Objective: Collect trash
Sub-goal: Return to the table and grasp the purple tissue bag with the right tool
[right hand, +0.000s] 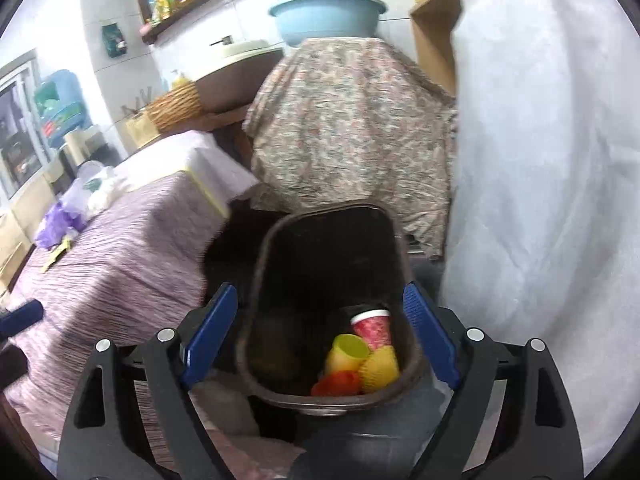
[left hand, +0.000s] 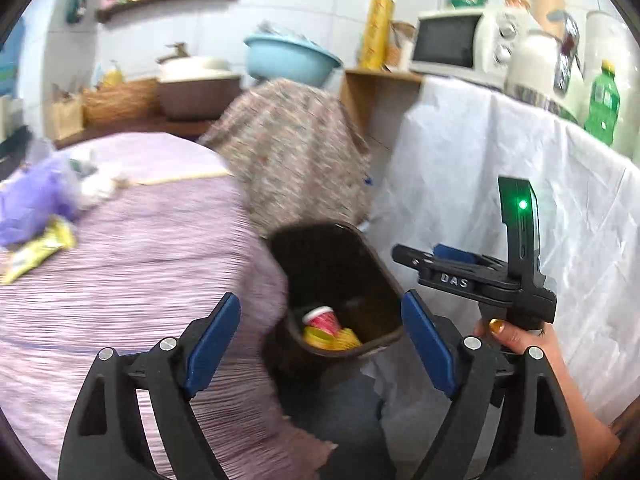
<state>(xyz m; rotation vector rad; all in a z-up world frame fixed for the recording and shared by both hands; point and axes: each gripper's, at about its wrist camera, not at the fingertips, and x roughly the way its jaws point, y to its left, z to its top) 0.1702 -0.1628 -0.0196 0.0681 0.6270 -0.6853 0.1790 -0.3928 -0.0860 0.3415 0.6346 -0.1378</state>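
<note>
The table (left hand: pixel 132 264), draped in a ribbed lilac cloth, fills the left of the room, and what is left to collect sits at its far left end. The dark bin (right hand: pixel 332 296) stands on the floor off the table's right edge, between it and the white sheet (left hand: pixel 500 184) hanging over the counter.

Both grippers hang by the bin with nothing in them. The right gripper (right hand: pixel 320 344) is right over its mouth, jaws spread wide with the bin's opening showing between the blue pads, touching nothing. Below it lie a red paper cup (right hand: pixel 374 326), two yellow cups (right hand: pixel 362 358) and something orange (right hand: pixel 338 384). The left gripper (left hand: pixel 320 344) is also gaping and empty, a bit back from the bin and towards the table.

So the next piece lies away from both sets of jaws, to the left and further back across the cloth: a crumpled purple bag (left hand: pixel 32 204) with a yellow wrapper (left hand: pixel 40 252) just in front of it, touching or nearly so, and some pale crumpled stuff (left hand: pixel 100 188) beside the bag. I'd say the left hand is the nearer one, since it is on the table side. The wrapper lies flat, its long axis running slantwise from the near left to the bag, so the jaws would do best to come across its narrow width. It looks thin and slippery.
</note>
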